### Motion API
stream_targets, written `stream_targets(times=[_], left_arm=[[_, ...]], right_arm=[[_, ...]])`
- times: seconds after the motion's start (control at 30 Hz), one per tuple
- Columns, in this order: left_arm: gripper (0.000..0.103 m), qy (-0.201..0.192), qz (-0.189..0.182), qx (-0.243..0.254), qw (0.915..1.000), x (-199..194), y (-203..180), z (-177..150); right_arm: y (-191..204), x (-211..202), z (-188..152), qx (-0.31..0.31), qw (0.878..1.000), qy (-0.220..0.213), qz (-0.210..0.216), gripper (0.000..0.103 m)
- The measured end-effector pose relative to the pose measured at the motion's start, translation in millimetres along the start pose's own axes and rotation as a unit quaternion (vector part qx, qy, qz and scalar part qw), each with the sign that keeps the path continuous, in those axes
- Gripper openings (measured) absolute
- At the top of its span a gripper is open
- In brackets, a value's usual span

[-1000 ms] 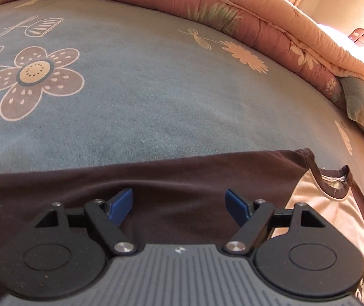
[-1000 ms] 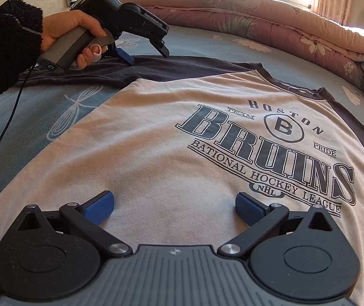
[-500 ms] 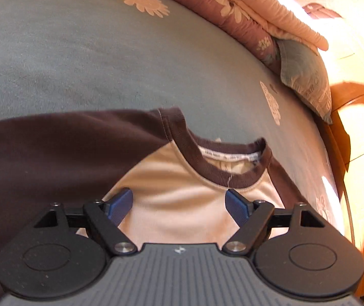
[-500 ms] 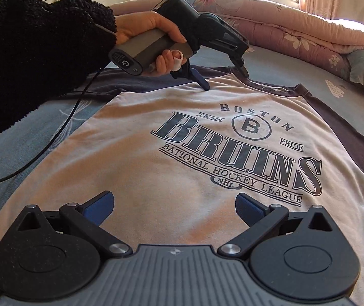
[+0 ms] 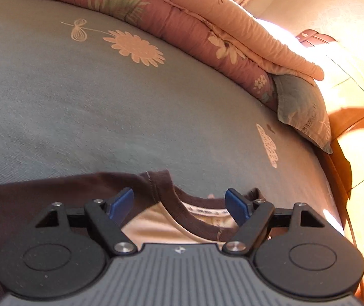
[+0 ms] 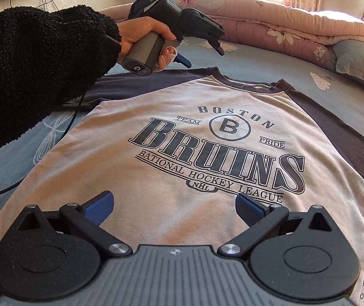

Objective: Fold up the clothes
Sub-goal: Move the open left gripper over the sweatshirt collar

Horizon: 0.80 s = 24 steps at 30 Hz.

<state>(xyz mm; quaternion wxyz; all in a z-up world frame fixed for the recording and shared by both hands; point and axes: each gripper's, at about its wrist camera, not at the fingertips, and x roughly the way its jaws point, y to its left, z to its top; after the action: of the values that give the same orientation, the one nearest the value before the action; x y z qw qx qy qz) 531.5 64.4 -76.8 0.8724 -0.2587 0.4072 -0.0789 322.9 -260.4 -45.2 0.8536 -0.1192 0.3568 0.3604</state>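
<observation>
T-shirt (image 6: pixel 194 153) flat on bed (image 5: pixel 105 102), long axis running from right hand-held gripper (image 6: pixel 173 207) toward left hand-held gripper (image 5: pixel 179 202); collar (image 5: pixel 182 209) just under left, nearer. Both open, empty.

Shirt (image 6: pixel 207 153) flat on bed (image 6: pixel 271 66); quilt (image 6: pixel 271 25) behind; pillow (image 6: pixel 360 63) right of quilt.

Bruins shirt (image 6: pixel 207 132) flat on bed (image 6: pixel 271 63), right gripper (image 6: pixel 174 207) jaws apart
</observation>
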Motion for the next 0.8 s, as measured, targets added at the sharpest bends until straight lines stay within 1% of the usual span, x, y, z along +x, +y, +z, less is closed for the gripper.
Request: stream_targets(times=[0.13,0.17,0.2,0.23,0.27,0.3,0.33,0.37,0.4,0.43,0.53,0.6,0.67,0.73,0.8], left_arm=[[0.081,0.049,-0.004,0.016,0.9987,27.7,-11.9,-9.0],[0.079,0.045,-0.009,0.016,0.9988,33.2,-12.3,-9.0],[0.081,0.028,-0.013,0.013,0.9994,36.8,-10.6,-6.0],[0.081,0.017,-0.006,0.017,0.9997,40.2,-11.2,-2.1],[0.083,0.009,0.008,0.027,0.9996,43.8,-13.3,1.5],[0.090,0.002,0.022,0.037,0.9991,47.5,-15.5,5.2],[0.087,-0.004,0.038,0.054,0.9978,51.3,-18.3,7.2],[0.087,-0.006,0.056,0.079,0.9953,55.3,-21.8,7.3],[0.088,-0.006,0.067,0.090,0.9936,57.2,-24.4,7.6],[0.088,-0.004,0.070,0.085,0.9939,55.1,-25.7,8.4],[0.087,0.010,0.083,0.069,0.9941,38.3,-29.0,12.5],[0.087,0.006,0.091,0.077,0.9928,13.1,-32.4,15.1],[0.087,0.004,0.080,0.080,0.9936,-23.0,-33.1,19.2],[0.089,0.025,0.066,0.076,0.9946,-59.3,-30.3,20.2],[0.089,0.053,0.063,0.071,0.9941,-85.6,-24.5,15.0]], right_arm=[[3.0,2.9,-0.6,-0.004,1.000,0.005,0.004,0.103],[3.4,3.5,-0.8,-0.005,1.000,0.007,0.004,0.103],[3.4,4.1,-1.0,-0.006,1.000,0.009,0.003,0.103],[3.1,4.6,-1.2,-0.006,1.000,0.010,0.001,0.103],[2.6,5.3,-1.5,-0.005,1.000,0.012,-0.001,0.103],[1.8,6.5,-1.7,-0.004,1.000,0.015,-0.001,0.103],[0.9,8.0,-2.1,-0.002,1.000,0.019,-0.003,0.103],[0.0,9.7,-2.6,0.000,1.000,0.024,-0.005,0.103],[-1.1,11.5,-3.2,0.002,1.000,0.030,-0.007,0.103],[-2.4,13.5,-3.9,0.005,0.999,0.036,-0.009,0.103],[-6.6,17.0,-5.3,0.014,0.999,0.049,-0.017,0.103],[-9.2,16.9,-5.1,0.021,0.998,0.051,-0.021,0.103],[-10.1,13.7,-2.9,0.027,0.998,0.045,-0.017,0.103],[-10.3,10.4,-1.0,0.032,0.999,0.040,-0.009,0.103],[-10.1,8.4,0.1,0.038,0.999,0.039,-0.001,0.103]])
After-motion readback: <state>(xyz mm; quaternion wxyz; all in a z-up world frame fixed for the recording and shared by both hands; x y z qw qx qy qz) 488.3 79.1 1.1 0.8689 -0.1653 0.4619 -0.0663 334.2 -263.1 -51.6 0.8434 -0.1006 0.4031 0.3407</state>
